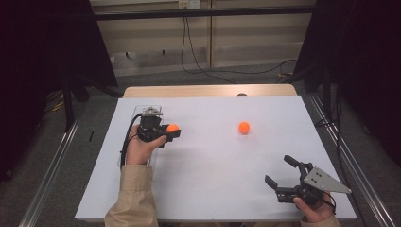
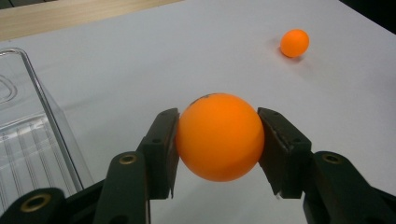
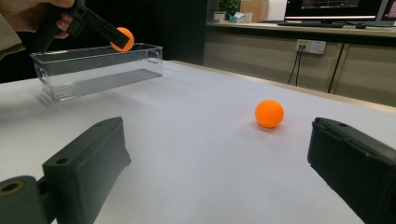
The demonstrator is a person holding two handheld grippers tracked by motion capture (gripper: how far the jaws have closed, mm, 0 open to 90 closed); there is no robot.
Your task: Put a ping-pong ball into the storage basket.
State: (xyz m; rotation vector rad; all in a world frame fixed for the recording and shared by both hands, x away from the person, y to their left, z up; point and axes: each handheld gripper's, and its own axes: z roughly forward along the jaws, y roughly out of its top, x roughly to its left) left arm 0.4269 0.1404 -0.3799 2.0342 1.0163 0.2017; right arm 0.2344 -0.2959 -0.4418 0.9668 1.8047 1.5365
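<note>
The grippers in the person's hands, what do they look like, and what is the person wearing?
Both are black, each with two flat-faced fingers. The left gripper has round metal-ringed holes along its fingers and a black cable looping beside the hand. The right gripper carries a grey three-cornered plate dotted with small holes on top. The left forearm wears a beige sleeve with a cuff.

The high view looks down from above the near edge of the white table [image 1: 213, 189]. The left gripper view sits very close to a held orange ball [image 2: 219, 136]. The right gripper view looks low across the table. All three share the loose ball [image 1: 243, 126].
</note>
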